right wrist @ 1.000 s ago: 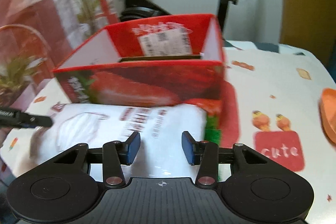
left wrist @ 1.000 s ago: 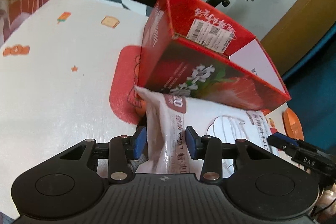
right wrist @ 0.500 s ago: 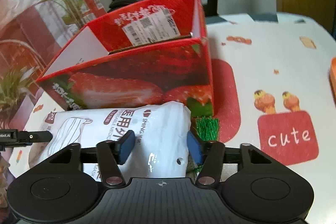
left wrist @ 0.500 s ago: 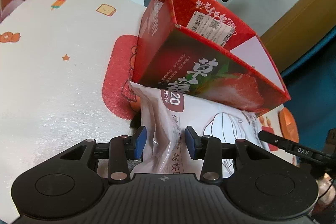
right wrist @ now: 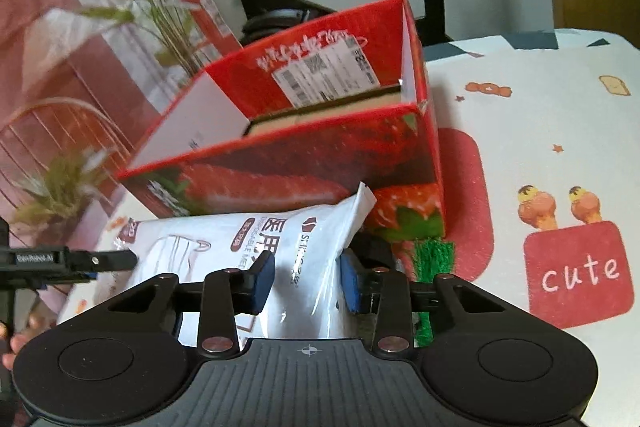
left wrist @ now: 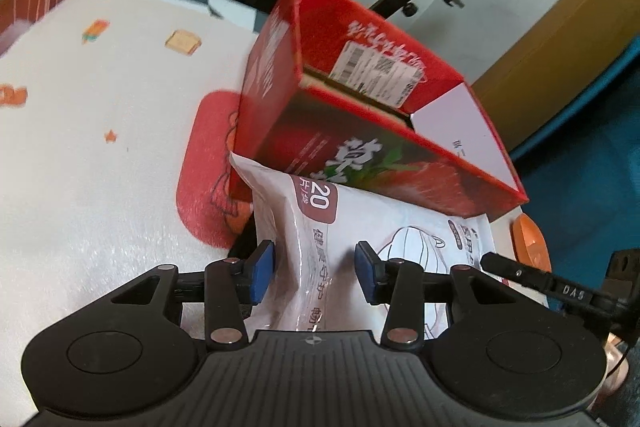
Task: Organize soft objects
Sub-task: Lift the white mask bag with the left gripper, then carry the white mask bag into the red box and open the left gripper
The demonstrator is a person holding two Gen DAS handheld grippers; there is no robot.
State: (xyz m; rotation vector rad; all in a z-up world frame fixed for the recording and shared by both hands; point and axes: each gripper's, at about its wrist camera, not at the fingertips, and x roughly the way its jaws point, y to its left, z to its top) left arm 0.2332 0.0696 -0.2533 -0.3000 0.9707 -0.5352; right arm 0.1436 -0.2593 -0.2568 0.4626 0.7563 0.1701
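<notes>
Closing now, our right gripper (right wrist: 306,277): its jaws have just narrowed onto the right end of the white mask pack (right wrist: 256,247), and that end's corner has lifted and tilts up against the box front where a second ago it lay flat. Our left gripper (left wrist: 315,273) straddles the pack's other end (left wrist: 360,227), about half open; whether its blue pads actually bite we cannot tell. We judge the two-ended hold is there because a floppy pouch sags if carried by one end. The pack lies on the patterned tablecloth (right wrist: 540,115), touching the near wall of the red strawberry box (right wrist: 320,163). That box stands open-topped; we see only a cardboard flap and a shipping label (right wrist: 326,71) on its inside far wall, nothing soft inside yet. A green tufted thing (right wrist: 434,255) sits beside the right pad.
</notes>
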